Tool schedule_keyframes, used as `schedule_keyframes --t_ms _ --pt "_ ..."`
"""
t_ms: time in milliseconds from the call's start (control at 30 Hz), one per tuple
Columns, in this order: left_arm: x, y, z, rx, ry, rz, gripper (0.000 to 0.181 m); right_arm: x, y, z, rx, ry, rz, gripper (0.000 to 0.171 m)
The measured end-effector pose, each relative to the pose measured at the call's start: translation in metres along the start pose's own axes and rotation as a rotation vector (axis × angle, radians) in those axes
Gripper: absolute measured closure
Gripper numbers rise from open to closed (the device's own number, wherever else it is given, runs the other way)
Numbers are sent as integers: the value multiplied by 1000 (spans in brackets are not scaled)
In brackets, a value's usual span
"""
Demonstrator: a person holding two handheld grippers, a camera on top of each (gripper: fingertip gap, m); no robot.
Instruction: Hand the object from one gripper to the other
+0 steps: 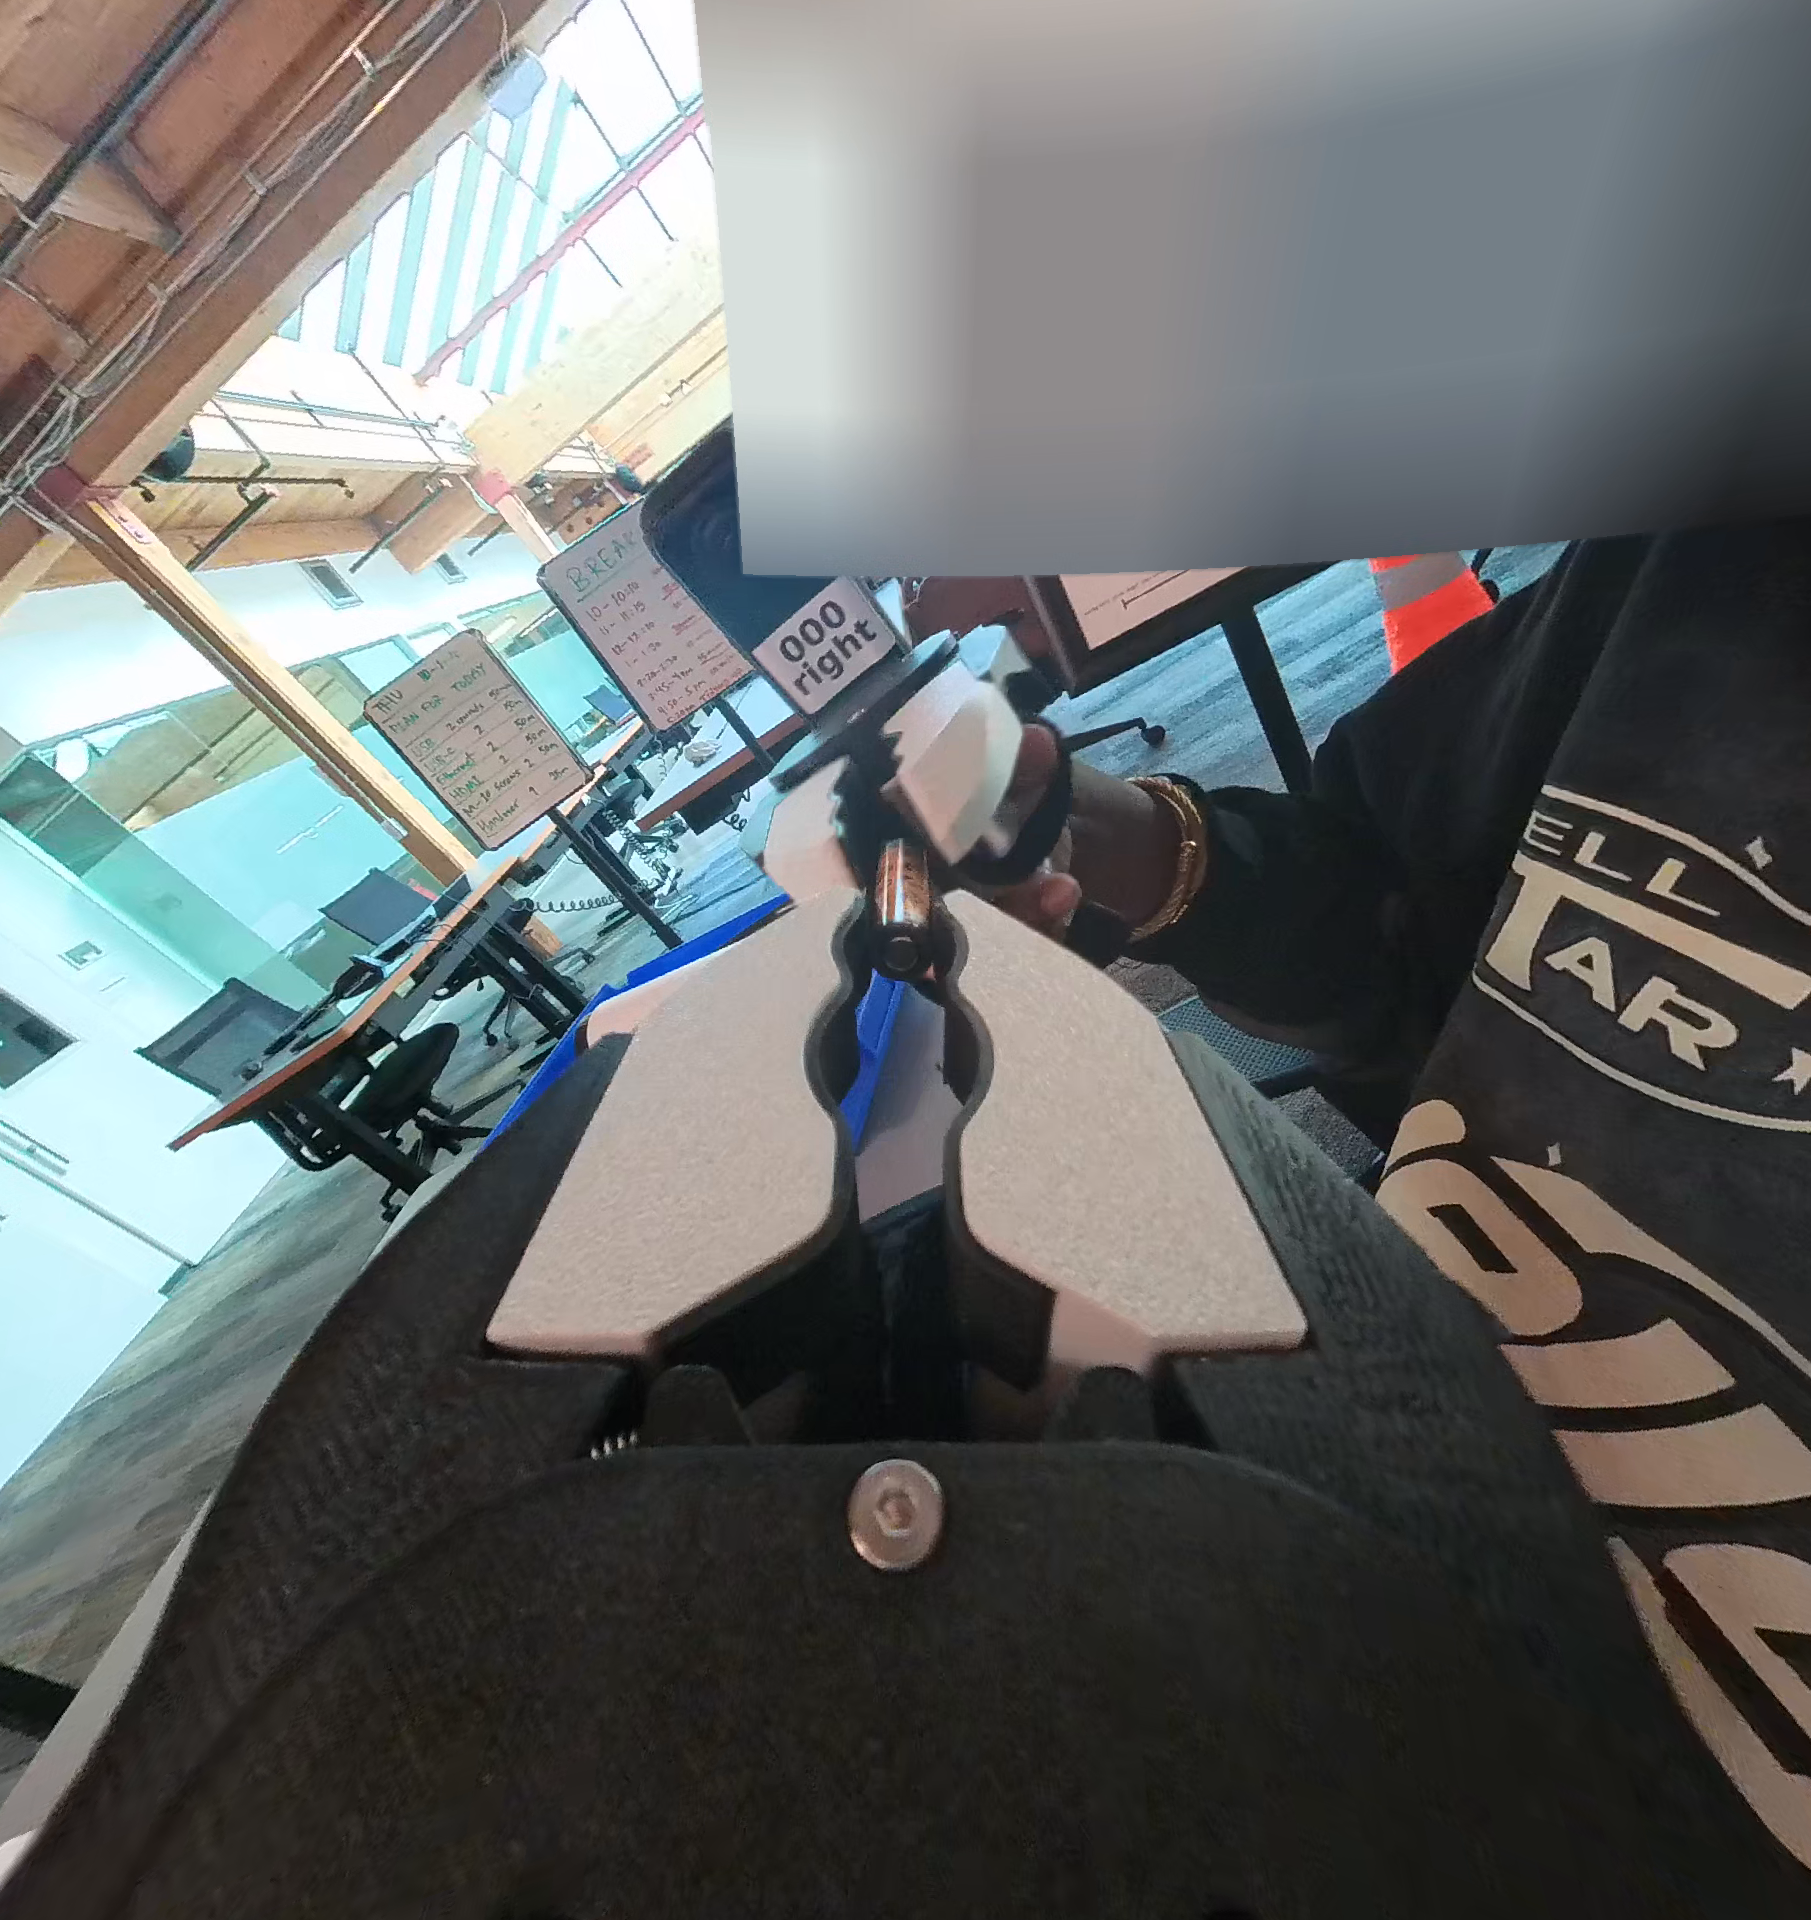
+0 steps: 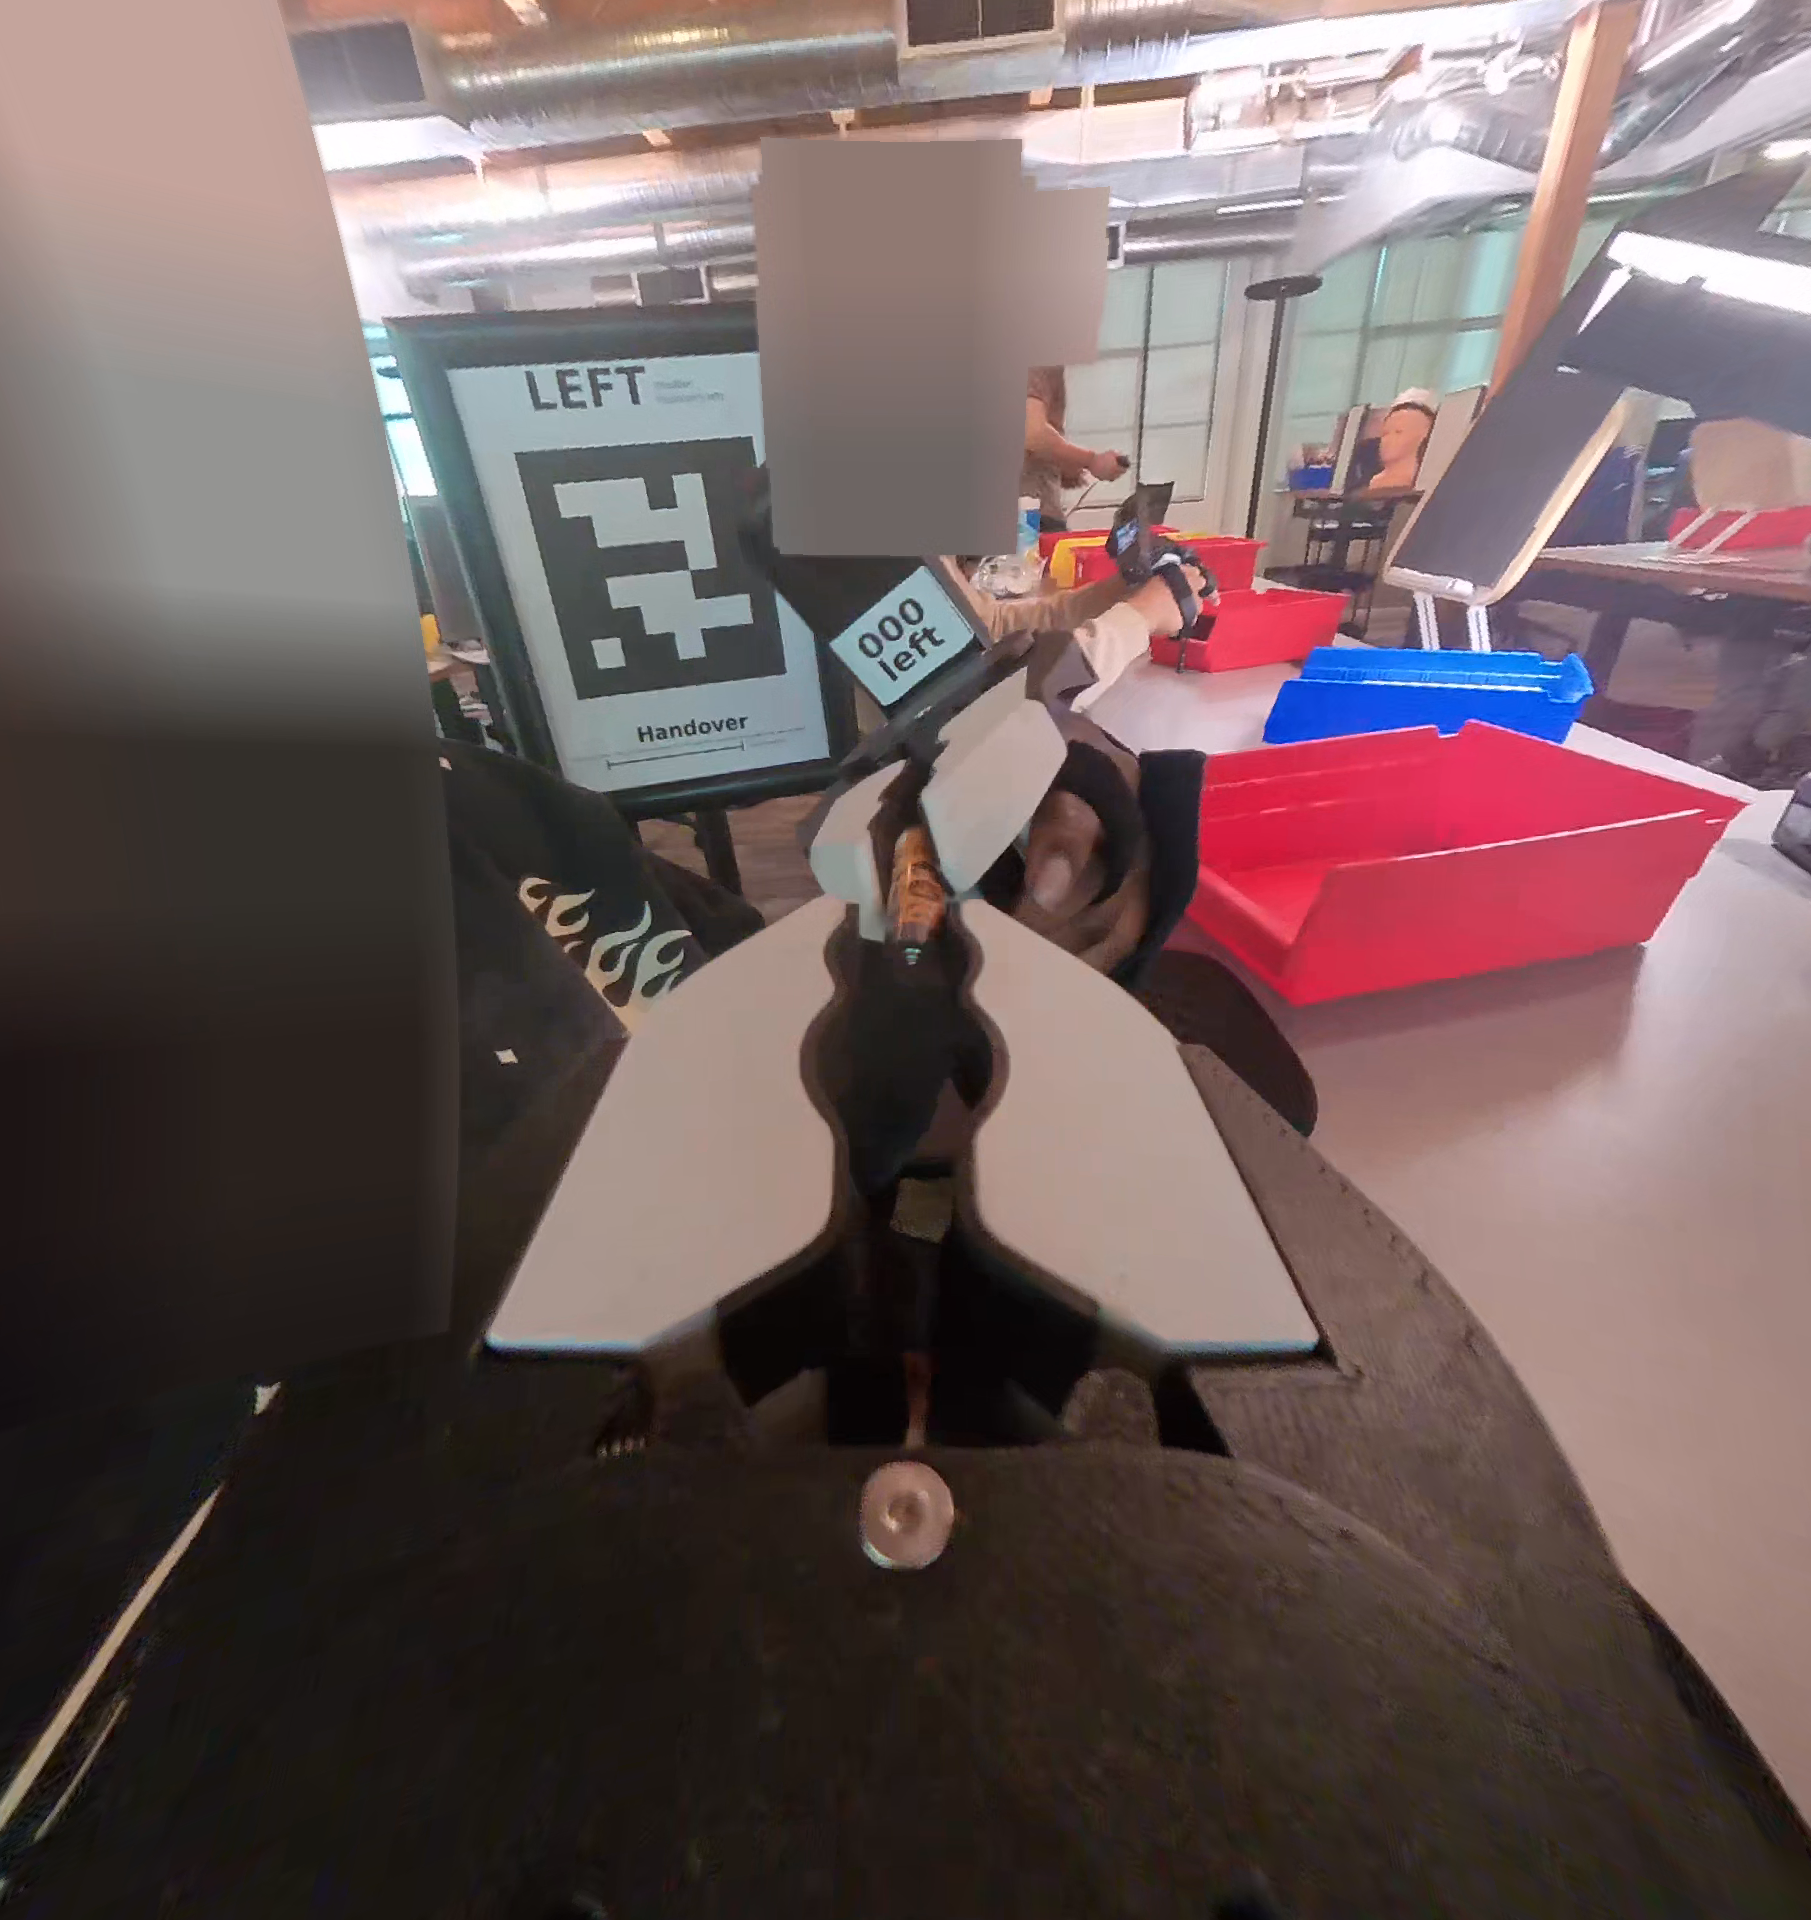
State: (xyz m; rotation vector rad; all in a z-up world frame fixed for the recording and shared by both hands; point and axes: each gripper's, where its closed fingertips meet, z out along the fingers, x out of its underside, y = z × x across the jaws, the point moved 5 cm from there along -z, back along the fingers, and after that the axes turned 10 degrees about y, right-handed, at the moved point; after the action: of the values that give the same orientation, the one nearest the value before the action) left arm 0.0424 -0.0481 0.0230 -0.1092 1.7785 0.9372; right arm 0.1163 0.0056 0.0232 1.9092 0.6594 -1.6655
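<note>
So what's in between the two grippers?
A small copper-and-black battery bridges them, one end in the jaws of the left gripper, the other reaching toward the right gripper. Both wrist views show it.

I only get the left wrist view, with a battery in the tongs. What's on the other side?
Observer: A grey table with a red bin on it.
Operator: Anything else on it?
Observer: A blue bin lies behind the red one.
Operator: And off the table?
Observer: A framed poster with a black-and-white square pattern stands behind the left tongs.
</note>
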Motion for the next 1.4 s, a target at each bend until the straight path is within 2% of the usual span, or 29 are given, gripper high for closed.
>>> schedule_keyframes --t_ms 167,333,467,800,967,1033,1133,1267,1333,1400 --pt "-1 -1 1 29 -9 -75 170 0 0 -1 67 12 -151 160" --pt "-2 0 -1 91 -34 -197 161 -6 8 -5 282 -21 -593 160" --pt "-2 1 0 124 -46 -262 161 -4 14 -4 414 30 -835 160" --pt "-3 2 -2 143 -59 -294 170 3 14 5 480 87 -990 160" --pt "-5 2 -5 89 -79 -203 171 0 11 4 460 34 -854 158" --pt "-6 2 -6 58 -76 -147 171 -1 10 3 368 13 -693 144" --pt "-6 2 -5 4 -55 -43 171 0 10 2 138 -1 -355 135" --pt "-4 -2 -2 -8 -35 30 171 2 5 3 -28 -6 -38 139" --pt "-3 -3 -2 -5 -32 33 170 5 4 5 -74 19 20 144" --pt "-4 -4 -2 10 -41 30 171 4 2 5 -66 2 38 157"
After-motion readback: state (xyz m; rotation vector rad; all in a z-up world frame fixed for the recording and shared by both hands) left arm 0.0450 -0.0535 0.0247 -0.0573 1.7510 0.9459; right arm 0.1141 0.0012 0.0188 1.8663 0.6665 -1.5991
